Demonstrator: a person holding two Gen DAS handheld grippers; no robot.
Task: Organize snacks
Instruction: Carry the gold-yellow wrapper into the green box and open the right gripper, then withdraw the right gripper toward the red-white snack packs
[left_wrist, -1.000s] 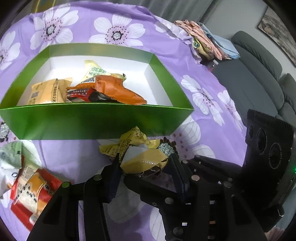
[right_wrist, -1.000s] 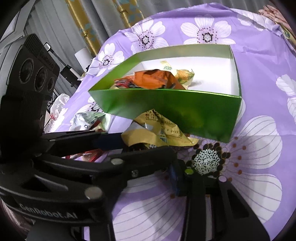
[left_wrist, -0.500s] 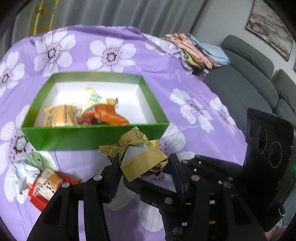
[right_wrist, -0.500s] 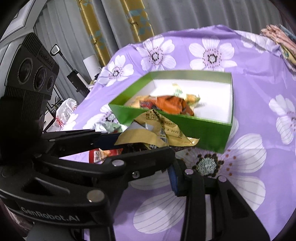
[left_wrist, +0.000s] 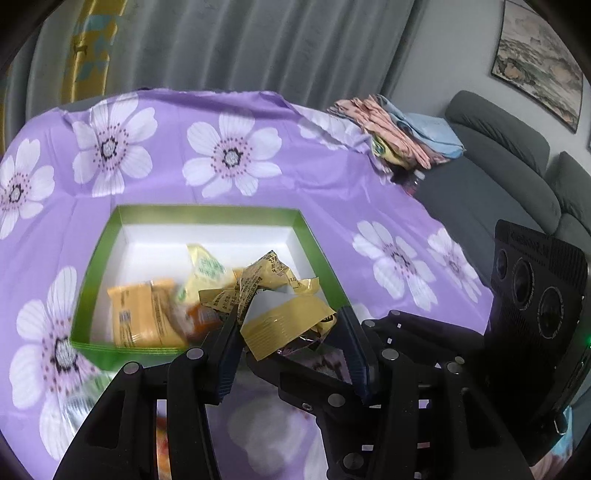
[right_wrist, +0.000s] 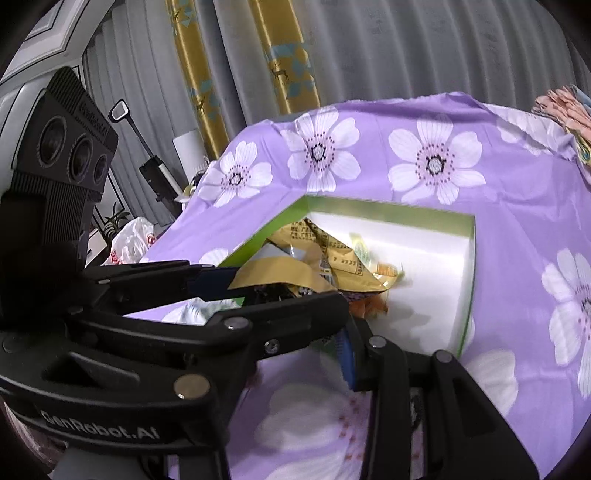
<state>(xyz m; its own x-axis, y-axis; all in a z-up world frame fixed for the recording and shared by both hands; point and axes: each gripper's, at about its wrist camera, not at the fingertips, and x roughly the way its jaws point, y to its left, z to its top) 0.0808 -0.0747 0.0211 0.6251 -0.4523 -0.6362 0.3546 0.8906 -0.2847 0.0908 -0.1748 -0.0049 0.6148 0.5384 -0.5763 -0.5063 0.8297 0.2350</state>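
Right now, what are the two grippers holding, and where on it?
Both hold the crumpled yellow snack wrappers: the left gripper clamps their lower end, the right gripper grips the same bundle from the side.

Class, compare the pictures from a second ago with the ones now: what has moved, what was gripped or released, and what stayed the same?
Both grippers have lifted the crumpled yellow snack wrappers off the purple cloth; they now hang above the near edge of the green box. The left gripper and right gripper stay shut on the bundle; nothing was released. The box and the snacks inside kept their places.
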